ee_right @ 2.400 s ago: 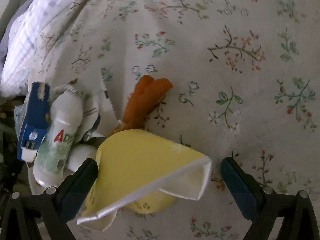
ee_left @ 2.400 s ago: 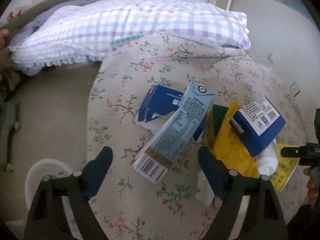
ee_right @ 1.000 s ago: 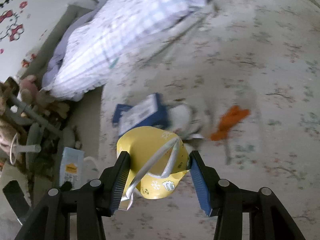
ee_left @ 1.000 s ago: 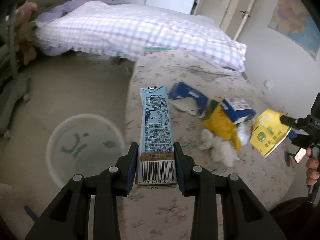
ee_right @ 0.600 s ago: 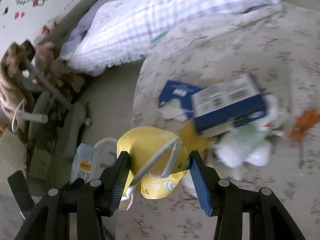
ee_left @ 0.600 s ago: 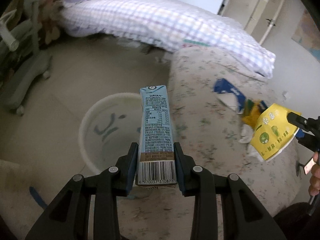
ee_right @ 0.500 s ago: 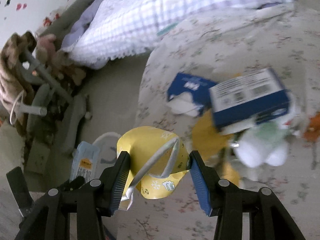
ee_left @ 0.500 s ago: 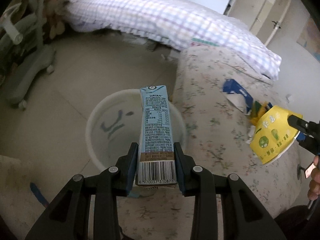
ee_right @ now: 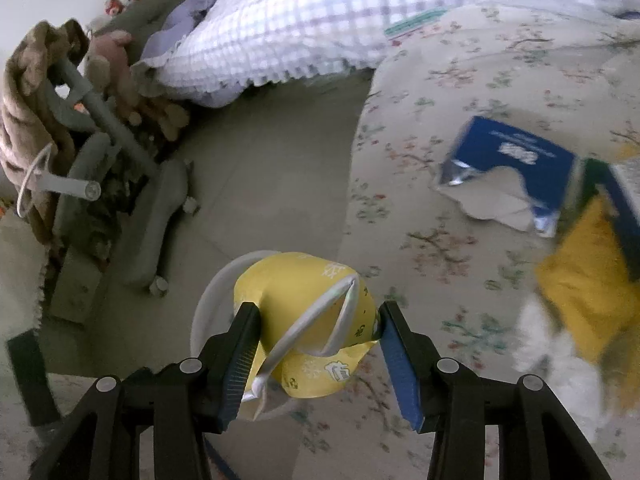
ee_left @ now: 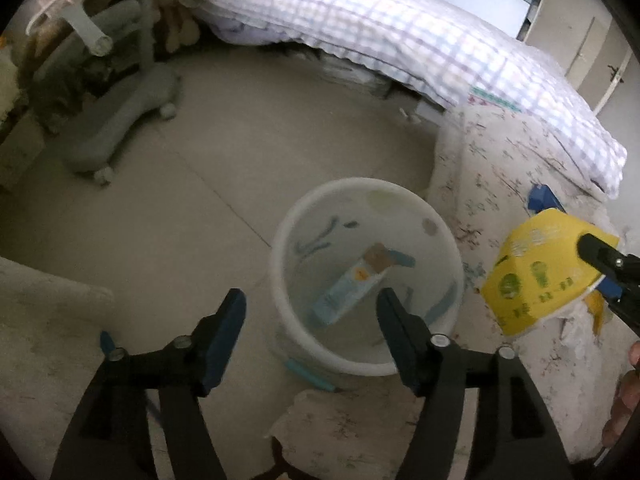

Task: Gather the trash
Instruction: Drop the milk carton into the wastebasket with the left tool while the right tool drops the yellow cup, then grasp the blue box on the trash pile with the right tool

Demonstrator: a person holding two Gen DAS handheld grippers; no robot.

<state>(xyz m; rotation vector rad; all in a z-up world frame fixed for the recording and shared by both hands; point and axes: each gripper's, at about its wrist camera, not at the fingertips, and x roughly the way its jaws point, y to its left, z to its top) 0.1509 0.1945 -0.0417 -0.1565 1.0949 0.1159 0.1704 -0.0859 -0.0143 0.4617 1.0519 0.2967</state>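
The left gripper [ee_left: 312, 308] hangs over the white bin [ee_left: 280, 280] on the floor, its jaws spread and having just been opening, with nothing between them. Below the gap, the light blue milk carton [ee_left: 352, 288] lies tilted inside the bin, blurred.

The right gripper [ee_right: 318, 332] pinches a crushed yellow paper cup [ee_right: 308, 292] between both pads, the cup's white rim folded flat across the middle. In the left wrist view the same cup [ee_left: 540, 276] sits at the right, just beside the bin and over the edge of the bed with the flowered sheet [ee_left: 500, 184]. In the right wrist view the bin's rim [ee_right: 208, 300] shows behind the cup.

Further out on the flowered sheet [ee_right: 420, 120] lie a torn dark blue box [ee_right: 516, 160], and at the right edge a blurred heap of yellow wrapper [ee_right: 580, 280] and white tissue [ee_right: 536, 344]. A checked quilt [ee_right: 320, 20] lies beyond. A grey wheeled stand [ee_left: 120, 120] stands on the floor to the left.
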